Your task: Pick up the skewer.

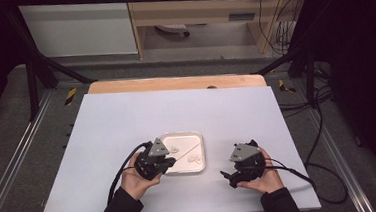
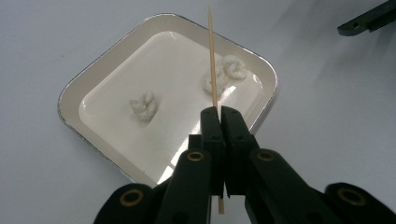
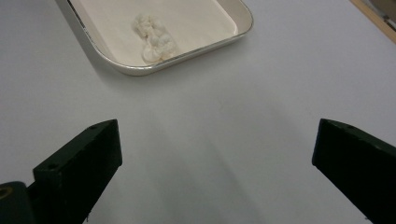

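Note:
A shallow white tray (image 1: 199, 166) sits on the table near the front, between my two hands. It holds three small white dough-like lumps: one alone (image 2: 144, 106) and two close together (image 2: 235, 67). My left gripper (image 2: 219, 113) is shut on a thin wooden skewer (image 2: 213, 60), which points out over the tray above the paired lumps. In the high view the left gripper (image 1: 168, 163) is at the tray's left front corner. My right gripper (image 3: 217, 154) stands open over bare table, to the right of the tray (image 3: 140, 70); nothing is between its fingers. The high view has it (image 1: 228, 178) right of the tray.
The tray rests on a white board (image 1: 127, 120) over a wooden table whose far edge (image 1: 174, 83) shows. Black frame posts (image 1: 31, 82) stand at both back corners. Cables (image 1: 326, 171) trail off the right side. One finger of the right gripper (image 2: 369, 21) shows in the left gripper view.

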Tool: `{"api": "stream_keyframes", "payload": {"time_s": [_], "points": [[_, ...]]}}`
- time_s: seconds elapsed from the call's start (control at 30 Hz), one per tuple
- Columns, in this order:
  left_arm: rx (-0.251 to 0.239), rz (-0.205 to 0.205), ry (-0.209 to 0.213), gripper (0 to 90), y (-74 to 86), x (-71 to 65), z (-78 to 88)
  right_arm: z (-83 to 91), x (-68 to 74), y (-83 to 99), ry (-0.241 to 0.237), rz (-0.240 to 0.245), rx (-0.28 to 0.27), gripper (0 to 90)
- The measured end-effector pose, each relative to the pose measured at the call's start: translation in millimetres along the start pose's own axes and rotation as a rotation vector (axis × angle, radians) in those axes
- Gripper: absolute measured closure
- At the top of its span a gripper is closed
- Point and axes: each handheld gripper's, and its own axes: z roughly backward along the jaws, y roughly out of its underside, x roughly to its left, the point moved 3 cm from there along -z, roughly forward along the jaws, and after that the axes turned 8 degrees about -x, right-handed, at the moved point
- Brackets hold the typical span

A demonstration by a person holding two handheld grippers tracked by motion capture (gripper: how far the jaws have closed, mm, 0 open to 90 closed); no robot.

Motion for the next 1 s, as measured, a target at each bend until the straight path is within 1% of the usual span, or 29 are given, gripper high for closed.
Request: {"api": "stream_keyframes", "payload": {"time_s": [0.03, 0.07, 0.3, 0.7, 0.9, 1.0], "points": [[0.002, -0.004, 0.001, 88.9, -1.1, -0.3, -0.2, -1.3, 1.5, -2.8, -0.004, 0.025, -0.001, 2.8], [0.006, -0.010, 0.003, 88.9, -2.1, -0.7, -0.2, -1.3, 1.5, -2.8, -0.004, 0.025, -0.001, 2.8], [0.018, -0.031, 0.028, 88.9, -9.6, -5.1, -2.8, -2.9, 4.6, -9.8, 0.006, 0.084, 0.006, 4.3], [0.053, -0.063, 0.064, 88.9, -22.0, -13.4, -16.6, -5.4, 8.9, -21.1, 0.005, 0.189, 0.005, 7.6], [0.065, -0.083, 0.082, 89.0, -28.9, -20.2, -23.2, -4.8, 11.2, -25.0, 0.000, 0.252, 0.001, 13.2], [0.069, -0.100, 0.088, 89.0, -33.5, -24.1, -25.5, -4.8, 12.5, -25.7, -0.007, 0.290, -0.007, 18.5]]}}
